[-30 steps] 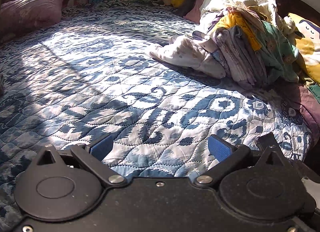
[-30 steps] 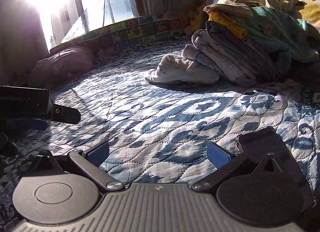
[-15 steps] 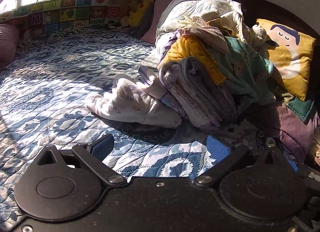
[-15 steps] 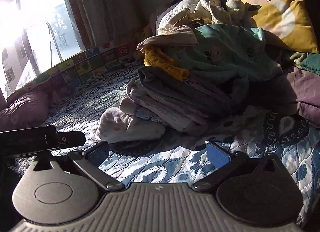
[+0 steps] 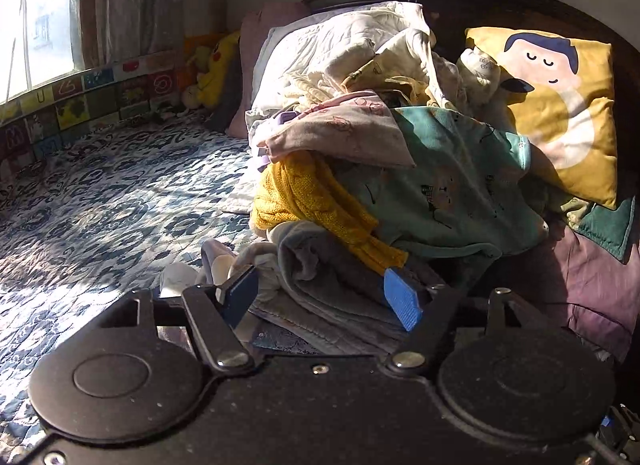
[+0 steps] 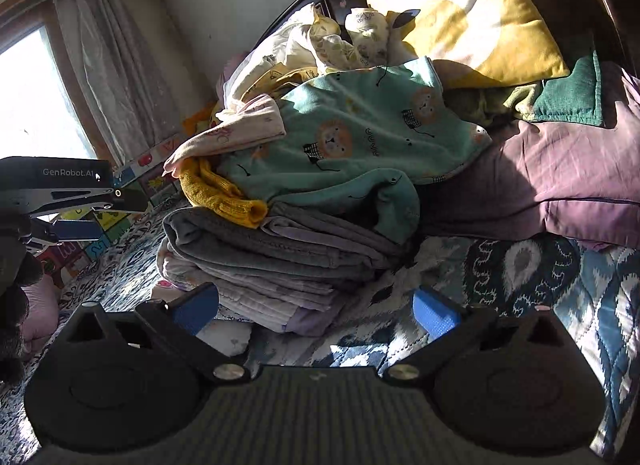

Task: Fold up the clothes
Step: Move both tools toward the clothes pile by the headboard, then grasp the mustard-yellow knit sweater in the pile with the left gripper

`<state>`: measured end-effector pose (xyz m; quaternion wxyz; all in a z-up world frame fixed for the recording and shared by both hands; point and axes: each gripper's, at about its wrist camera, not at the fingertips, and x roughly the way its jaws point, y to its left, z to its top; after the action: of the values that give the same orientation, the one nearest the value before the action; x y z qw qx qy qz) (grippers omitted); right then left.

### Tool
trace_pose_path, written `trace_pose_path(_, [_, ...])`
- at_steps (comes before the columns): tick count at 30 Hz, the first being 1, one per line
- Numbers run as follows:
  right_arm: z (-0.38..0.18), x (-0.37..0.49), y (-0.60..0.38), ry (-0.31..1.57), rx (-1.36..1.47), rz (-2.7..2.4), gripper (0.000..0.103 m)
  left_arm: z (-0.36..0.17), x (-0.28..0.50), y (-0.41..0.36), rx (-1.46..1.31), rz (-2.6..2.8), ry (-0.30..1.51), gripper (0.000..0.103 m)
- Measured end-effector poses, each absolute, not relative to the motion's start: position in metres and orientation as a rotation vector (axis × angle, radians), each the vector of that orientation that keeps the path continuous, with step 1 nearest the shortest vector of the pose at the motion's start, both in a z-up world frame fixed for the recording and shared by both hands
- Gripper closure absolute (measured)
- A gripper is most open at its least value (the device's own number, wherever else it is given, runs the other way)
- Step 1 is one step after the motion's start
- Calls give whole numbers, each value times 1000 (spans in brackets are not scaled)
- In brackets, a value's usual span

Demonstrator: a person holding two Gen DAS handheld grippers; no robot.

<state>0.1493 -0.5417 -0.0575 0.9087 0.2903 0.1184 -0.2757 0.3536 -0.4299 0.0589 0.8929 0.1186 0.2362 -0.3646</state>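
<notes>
Two open claws, left claw [image 5: 322,297] at clothes pile [image 5: 380,185], right claw [image 6: 316,309] near.

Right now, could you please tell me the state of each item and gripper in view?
Left gripper: jaws open, at the pile's base.
Right gripper: jaws open, empty.
Clothes pile: heaped, unsorted.
Teal top: crumpled, on top.
Yellow knit: bunched, sleeve hanging.
Grey garment: roughly folded, low in the pile.

Both wrist views close on clothes pile [image 5: 360,193]
</notes>
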Motion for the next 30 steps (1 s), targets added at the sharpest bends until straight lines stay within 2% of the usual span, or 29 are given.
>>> trace_pose_path(2, [-65,153,-547,280,629,-552,0,55,362,-448,259,-751,490,45])
trace_pose_path(4, [-72,156,-551,307,657,-536,0,49,372,-465,268,-741,493,62])
trace_pose_path(6, [-77,158,-554,319,676,-529,0,44,381,-482,276,-731,496,73])
trace_pose_path(10, [-84,158,-559,324,707,-521,0,32,398,-506,259,-711,523,82])
trace_pose_path(15, [-86,158,-563,319,731,-504,0,17,411,-522,157,-691,595,82])
trace_pose_path(17, [-87,158,-564,320,734,-501,0,15,414,-526,125,-678,621,72])
trace_pose_path(19, [-87,158,-565,320,740,-500,0,13,415,-529,85,-679,646,56])
trace_pose_path(20, [-88,158,-566,320,745,-501,0,14,414,-530,88,-677,645,61])
trace_pose_path(21, [-88,157,-566,319,747,-500,0,15,411,-534,122,-660,636,92])
trace_pose_path(26, [-87,160,-560,326,750,-467,0,31,400,-508,76,-658,567,94])
trace_pose_path(30, [-84,163,-549,324,772,-403,0,71,394,-466,6,-654,477,95])
